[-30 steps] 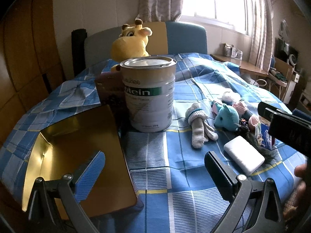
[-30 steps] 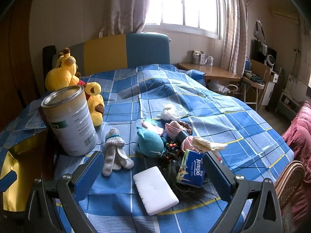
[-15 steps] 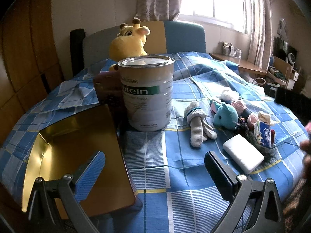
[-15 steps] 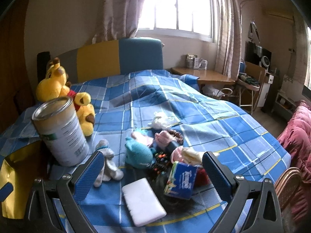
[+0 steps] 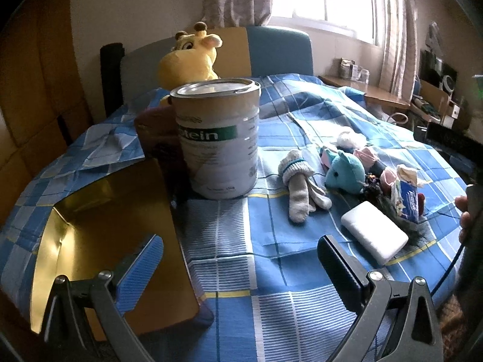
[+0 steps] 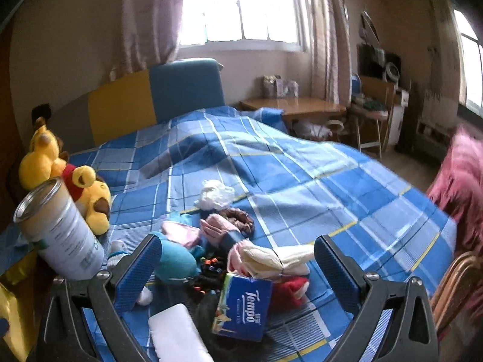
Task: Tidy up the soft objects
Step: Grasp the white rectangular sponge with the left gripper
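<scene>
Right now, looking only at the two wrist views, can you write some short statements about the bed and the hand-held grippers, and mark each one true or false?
1. The left hand-held gripper is open and holds nothing. True.
2. The large tin lies on its side. False: it stands upright on the bedspread.
3. The tissue pack is blue. True.
4. The right hand-held gripper is shut on the teal plush. False: it is open and empty, and the plush lies on the bed.
5. The grey sock lies between the tin and the teal plush. True.
</scene>
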